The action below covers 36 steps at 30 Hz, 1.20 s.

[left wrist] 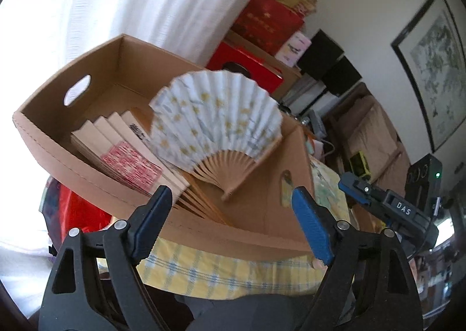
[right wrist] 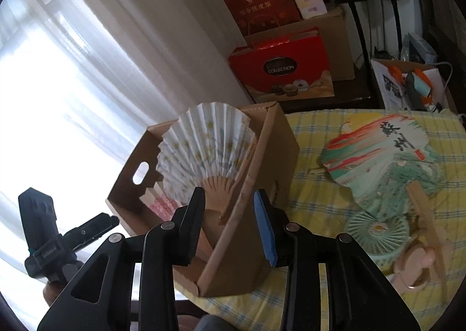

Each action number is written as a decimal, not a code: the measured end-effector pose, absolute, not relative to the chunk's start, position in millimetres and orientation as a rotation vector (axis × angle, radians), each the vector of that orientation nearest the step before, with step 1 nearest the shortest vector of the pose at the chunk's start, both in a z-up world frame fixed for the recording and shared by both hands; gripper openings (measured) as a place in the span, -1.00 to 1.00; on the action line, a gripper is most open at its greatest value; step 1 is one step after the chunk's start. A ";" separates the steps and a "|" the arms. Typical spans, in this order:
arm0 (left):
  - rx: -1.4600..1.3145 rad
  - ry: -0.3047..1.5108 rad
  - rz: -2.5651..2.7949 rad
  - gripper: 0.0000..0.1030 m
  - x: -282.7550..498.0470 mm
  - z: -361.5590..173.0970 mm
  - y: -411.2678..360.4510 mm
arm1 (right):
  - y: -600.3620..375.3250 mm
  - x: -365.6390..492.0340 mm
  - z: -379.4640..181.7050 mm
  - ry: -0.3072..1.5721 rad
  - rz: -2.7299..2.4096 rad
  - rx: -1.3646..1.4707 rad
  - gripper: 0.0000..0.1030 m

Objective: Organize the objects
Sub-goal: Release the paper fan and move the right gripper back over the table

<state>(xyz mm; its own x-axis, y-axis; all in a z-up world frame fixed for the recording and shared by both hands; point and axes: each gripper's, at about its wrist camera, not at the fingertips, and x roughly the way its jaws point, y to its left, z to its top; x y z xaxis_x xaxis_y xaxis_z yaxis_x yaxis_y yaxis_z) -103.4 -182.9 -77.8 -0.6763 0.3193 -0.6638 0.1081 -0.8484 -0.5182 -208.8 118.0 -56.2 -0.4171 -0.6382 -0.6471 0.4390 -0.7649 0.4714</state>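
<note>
An open white folding fan (left wrist: 215, 118) with yellow flowers stands inside a brown cardboard box (left wrist: 72, 168), leaning toward its right wall. A half-folded fan with red print (left wrist: 128, 162) lies beside it on the box floor. My left gripper (left wrist: 233, 197) hangs open just before the box's near wall, with nothing between its fingers. In the right wrist view, the white fan (right wrist: 204, 153) and box (right wrist: 271, 139) lie ahead of my right gripper (right wrist: 230, 195), which is open and holds nothing. A painted paddle fan (right wrist: 378, 150) and a small green pleated fan (right wrist: 378, 229) lie on the table to the right.
The yellow checked tablecloth (right wrist: 314, 139) covers the table. Red gift boxes (right wrist: 279, 69) and a cardboard carton (right wrist: 340, 40) are stacked behind it. A white paper bag (right wrist: 407, 86) stands at the far right. Bright curtains (right wrist: 72, 69) fill the left side.
</note>
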 end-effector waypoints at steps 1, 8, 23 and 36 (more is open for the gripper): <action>-1.207 -0.800 2.643 0.61 -103.1 -77.1 -177.6 | 121.2 -206.3 -54.7 -0.298 -2.195 1.129 -0.26; -1.203 -0.749 2.596 0.84 -98.3 -72.2 -140.3 | 155.6 -191.6 -49.0 -0.259 -2.260 1.127 0.02; -1.250 -0.603 2.424 0.84 -101.5 -76.9 -30.0 | 258.8 -178.9 -64.8 -0.234 -2.432 1.195 0.18; -1.315 -0.424 2.344 0.87 -99.4 -95.7 51.6 | 315.8 -172.9 -97.5 -0.285 -2.485 1.282 0.18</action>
